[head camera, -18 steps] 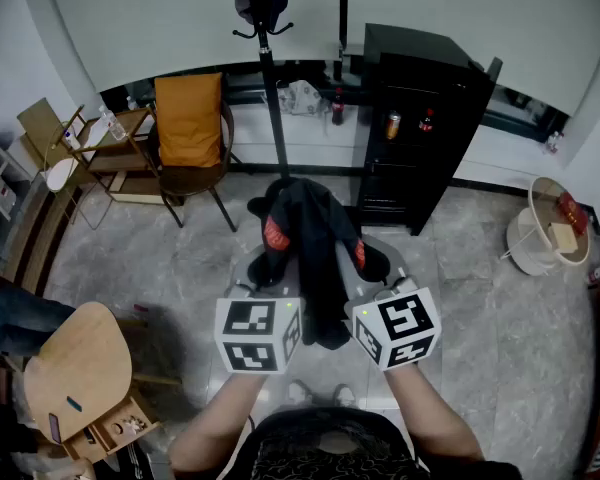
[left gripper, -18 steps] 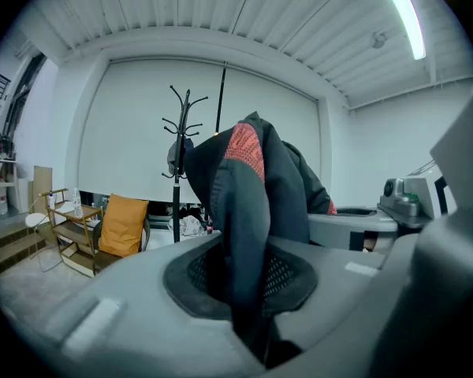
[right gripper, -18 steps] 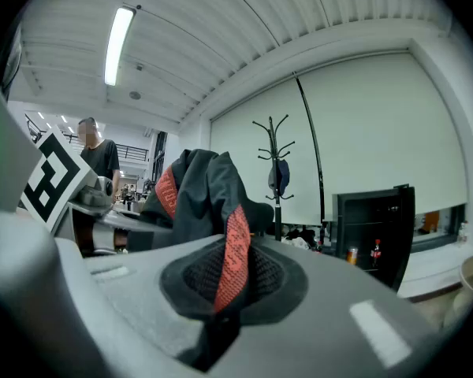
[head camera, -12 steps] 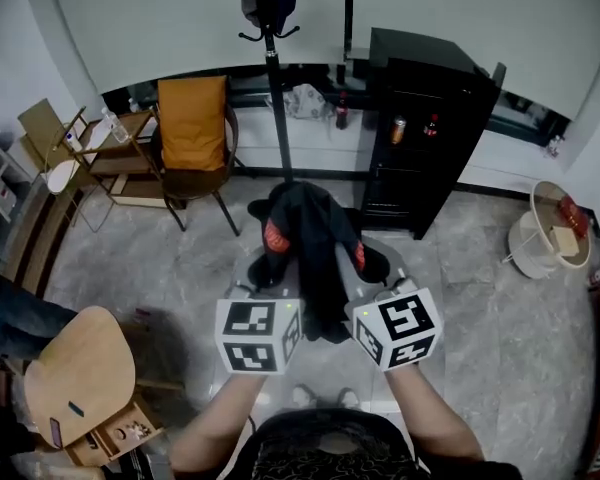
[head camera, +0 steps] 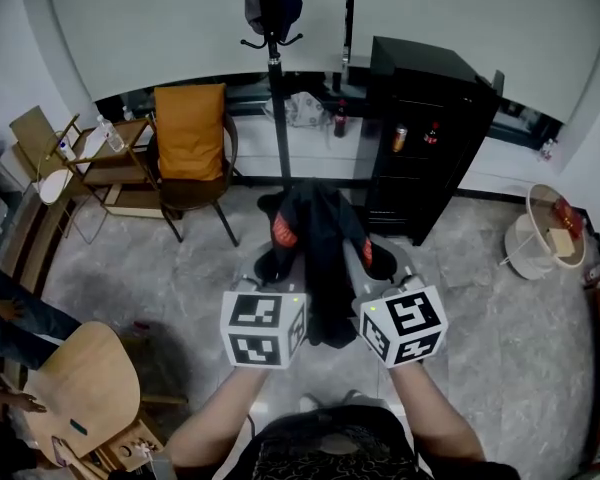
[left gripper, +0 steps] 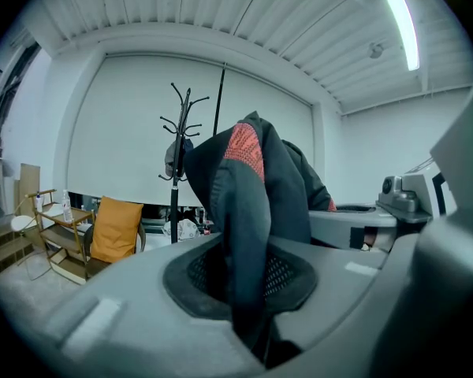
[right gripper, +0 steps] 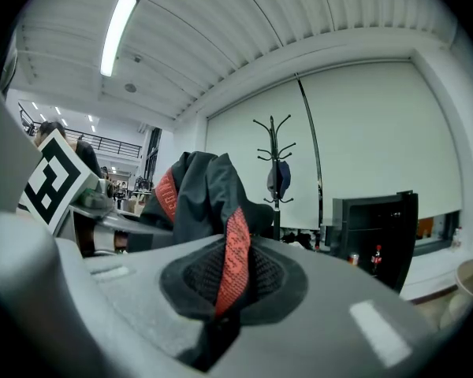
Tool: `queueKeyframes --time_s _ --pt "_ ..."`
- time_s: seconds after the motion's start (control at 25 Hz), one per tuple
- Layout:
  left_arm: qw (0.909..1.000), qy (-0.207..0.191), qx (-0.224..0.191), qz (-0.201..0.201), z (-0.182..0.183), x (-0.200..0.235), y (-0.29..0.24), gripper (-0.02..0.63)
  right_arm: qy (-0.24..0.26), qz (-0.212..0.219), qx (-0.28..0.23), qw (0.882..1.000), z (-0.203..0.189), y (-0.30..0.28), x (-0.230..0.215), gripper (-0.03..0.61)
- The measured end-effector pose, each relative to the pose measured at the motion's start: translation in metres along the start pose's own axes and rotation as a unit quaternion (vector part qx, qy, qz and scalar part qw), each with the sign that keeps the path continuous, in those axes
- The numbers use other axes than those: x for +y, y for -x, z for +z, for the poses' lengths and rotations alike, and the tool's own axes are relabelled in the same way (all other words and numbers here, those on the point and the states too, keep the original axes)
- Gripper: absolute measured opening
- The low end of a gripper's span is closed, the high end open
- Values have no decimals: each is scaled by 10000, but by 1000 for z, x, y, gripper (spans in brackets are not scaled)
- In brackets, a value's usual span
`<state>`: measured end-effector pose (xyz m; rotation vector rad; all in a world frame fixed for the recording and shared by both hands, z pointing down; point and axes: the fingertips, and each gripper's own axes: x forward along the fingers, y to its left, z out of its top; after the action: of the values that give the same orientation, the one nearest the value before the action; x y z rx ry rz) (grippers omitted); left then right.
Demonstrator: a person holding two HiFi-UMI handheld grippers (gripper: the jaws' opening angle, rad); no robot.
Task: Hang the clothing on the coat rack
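Jacket (head camera: 315, 238) is pinched by both left gripper (head camera: 272, 268) and right gripper (head camera: 377, 265), held up facing the rack (head camera: 277, 88), probably for hooking.

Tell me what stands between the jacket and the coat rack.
Nothing visible: only floor lies between the jacket and the coat rack. The orange chair and black cabinet stand to either side.

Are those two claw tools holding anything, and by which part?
Yes, both hold one dark jacket with red trim. The left gripper pinches a plain dark fold of it; the right gripper pinches a red-striped fold.
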<state>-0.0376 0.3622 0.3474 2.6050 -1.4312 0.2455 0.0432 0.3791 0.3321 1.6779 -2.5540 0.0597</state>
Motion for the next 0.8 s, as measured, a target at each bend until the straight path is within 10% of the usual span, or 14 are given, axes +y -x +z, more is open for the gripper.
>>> queueKeyframes --time_s 0.8 --pt "9998 46 110 180 11 63 -78 48 -12 253 -29 9997 -2 -102 -33 17"
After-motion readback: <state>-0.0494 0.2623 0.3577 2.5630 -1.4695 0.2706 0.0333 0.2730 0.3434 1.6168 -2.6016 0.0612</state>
